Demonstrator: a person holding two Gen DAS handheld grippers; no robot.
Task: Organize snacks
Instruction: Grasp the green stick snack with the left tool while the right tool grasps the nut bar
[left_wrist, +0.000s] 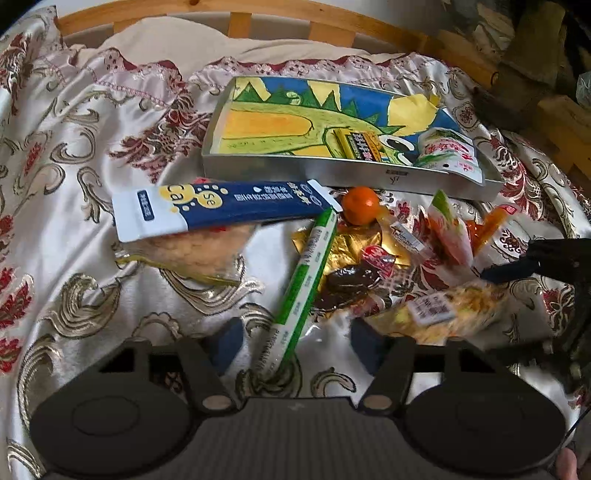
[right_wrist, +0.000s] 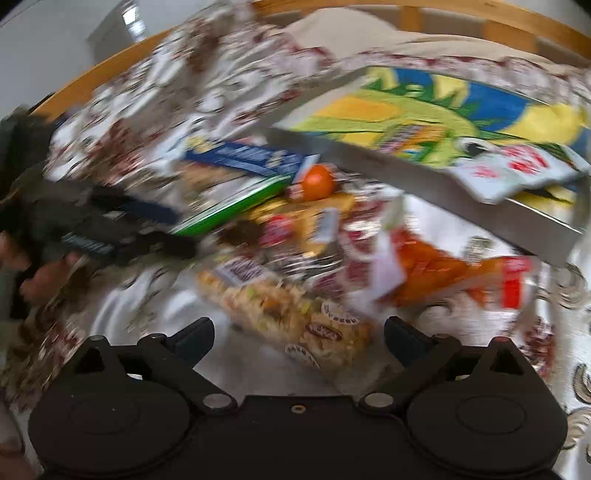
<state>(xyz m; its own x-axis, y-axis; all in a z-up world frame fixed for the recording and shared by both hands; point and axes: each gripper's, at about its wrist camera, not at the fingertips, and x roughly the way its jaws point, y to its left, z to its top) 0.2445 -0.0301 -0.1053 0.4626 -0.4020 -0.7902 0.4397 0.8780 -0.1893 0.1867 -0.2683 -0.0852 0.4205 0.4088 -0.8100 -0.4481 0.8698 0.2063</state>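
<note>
Left wrist view: left gripper (left_wrist: 295, 343) spread wide over the green stick pack (left_wrist: 303, 291), nothing held.
Right gripper (right_wrist: 297, 338): released above the mixed-snack bag (right_wrist: 291, 314).
Handling: probably light, crinkly, slippery; pinch mid-length.
Destination: tin tray (left_wrist: 332, 171) just beyond.
Surface: soft satin bedspread (left_wrist: 74, 155).

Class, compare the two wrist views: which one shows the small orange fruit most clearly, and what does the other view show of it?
The left wrist view shows the orange fruit best: sharp, round, lying on the bedspread in front of the metal tray. The right wrist view shows it only as a motion-blurred orange blob.
</note>
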